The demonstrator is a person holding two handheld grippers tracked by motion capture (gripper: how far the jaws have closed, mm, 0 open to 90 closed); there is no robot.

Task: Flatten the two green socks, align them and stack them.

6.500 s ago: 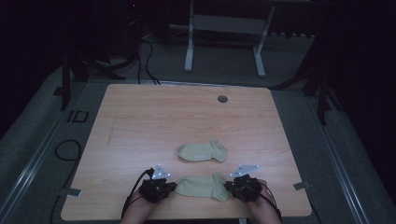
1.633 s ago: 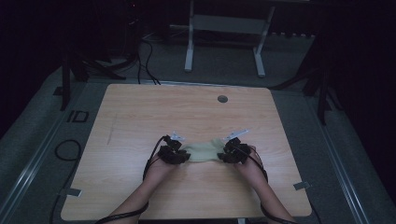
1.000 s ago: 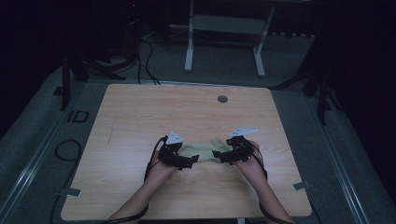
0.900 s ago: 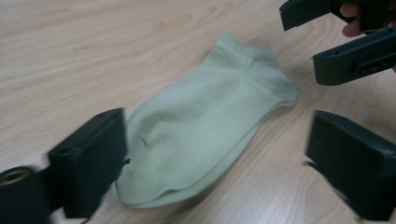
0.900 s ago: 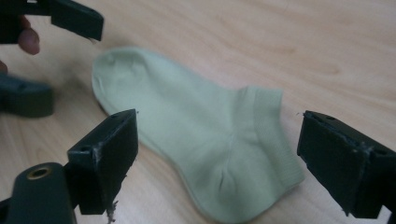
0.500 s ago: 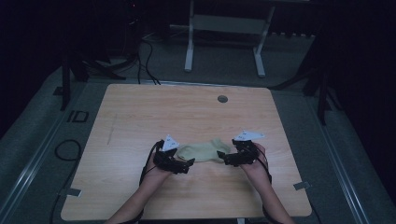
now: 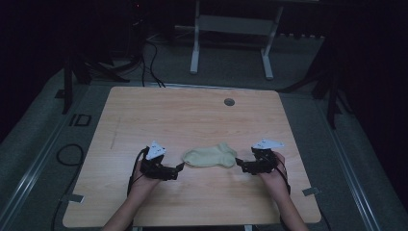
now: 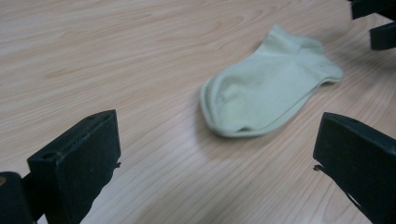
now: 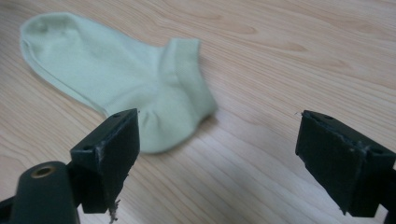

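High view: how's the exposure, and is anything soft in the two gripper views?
High view: dim, room around the table nearly black, the socks pale and low in detail. Left gripper view: socks sharp, near claw tips slightly soft. Right gripper view: the socks' toe end blurs toward the upper left corner; no glare.

From my station I see a pale wooden table [image 7: 192, 120] with a round grommet hole [image 7: 229, 102] toward one o'clock. Grey carpet [image 7: 43, 144] surrounds it. A white metal stand [image 7: 231, 29] sits at twelve o'clock in the dark, with black cables [image 7: 149, 57] at eleven.
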